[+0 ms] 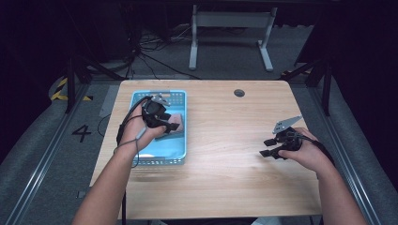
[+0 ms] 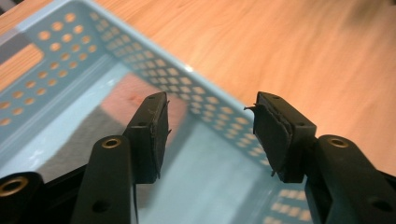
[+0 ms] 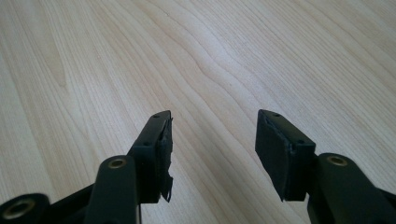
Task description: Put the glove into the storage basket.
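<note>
As the pinkish-brown folded item [image 1: 172, 123] lay inside the light-blue perforated basket [image 1: 182, 140], toward its far right part, it appeared to rest flat on the basket floor; its exact nature could not be told, though it looked like a cloth or sponge. In the left gripper view the same item [image 2: 133, 100] sat beyond the claw tips, apart from them, with nothing between the pads.

The left claw [image 1: 162, 125] hung over the basket, released, its jaws standing apart and clear of the item. The right claw [image 1: 270, 147] was held low over the bare wooden surface [image 1: 225, 154], well apart from the basket, likewise released and holding nothing; the right gripper view [image 3: 212, 154] showed bare wood grain between its jaws.

Judgement on progress: the item seemed already placed in the basket and let go, so the depositing step looked complete. No further loose object was seen on the surface. What remained, as far as could be judged, was for the left claw to clear the basket. A small round grommet [image 1: 239, 93] sat at the far edge of the surface.
</note>
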`<state>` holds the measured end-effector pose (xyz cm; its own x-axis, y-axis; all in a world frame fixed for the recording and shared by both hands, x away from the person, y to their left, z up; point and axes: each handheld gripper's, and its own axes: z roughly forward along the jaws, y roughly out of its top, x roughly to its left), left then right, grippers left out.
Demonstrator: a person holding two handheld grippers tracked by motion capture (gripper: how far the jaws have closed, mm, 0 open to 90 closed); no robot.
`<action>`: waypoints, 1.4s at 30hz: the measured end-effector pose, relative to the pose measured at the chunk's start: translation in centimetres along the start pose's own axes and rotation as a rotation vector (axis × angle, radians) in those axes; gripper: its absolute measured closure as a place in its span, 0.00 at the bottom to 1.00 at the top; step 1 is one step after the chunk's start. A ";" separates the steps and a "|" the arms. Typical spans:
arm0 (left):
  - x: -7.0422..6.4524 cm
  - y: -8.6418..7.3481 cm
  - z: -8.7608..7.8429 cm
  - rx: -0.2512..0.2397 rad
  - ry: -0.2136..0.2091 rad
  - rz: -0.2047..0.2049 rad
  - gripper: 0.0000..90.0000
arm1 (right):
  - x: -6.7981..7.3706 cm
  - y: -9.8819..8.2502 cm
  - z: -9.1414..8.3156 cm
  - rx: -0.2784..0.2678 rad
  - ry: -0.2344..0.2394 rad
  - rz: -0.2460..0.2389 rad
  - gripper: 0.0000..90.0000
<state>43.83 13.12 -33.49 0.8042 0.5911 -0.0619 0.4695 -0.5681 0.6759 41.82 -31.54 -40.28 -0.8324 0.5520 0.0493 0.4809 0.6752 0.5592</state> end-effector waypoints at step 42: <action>-11.2 -9.5 7.4 0.088 -0.147 0.139 0.35 | -1.0 -1.2 1.5 0.039 0.002 0.032 0.50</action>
<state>33.04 7.65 -44.63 0.9051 0.4169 -0.0835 0.3749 -0.6898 0.6194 42.47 -32.17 -42.21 -0.8167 0.5731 0.0684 0.5181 0.6758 0.5244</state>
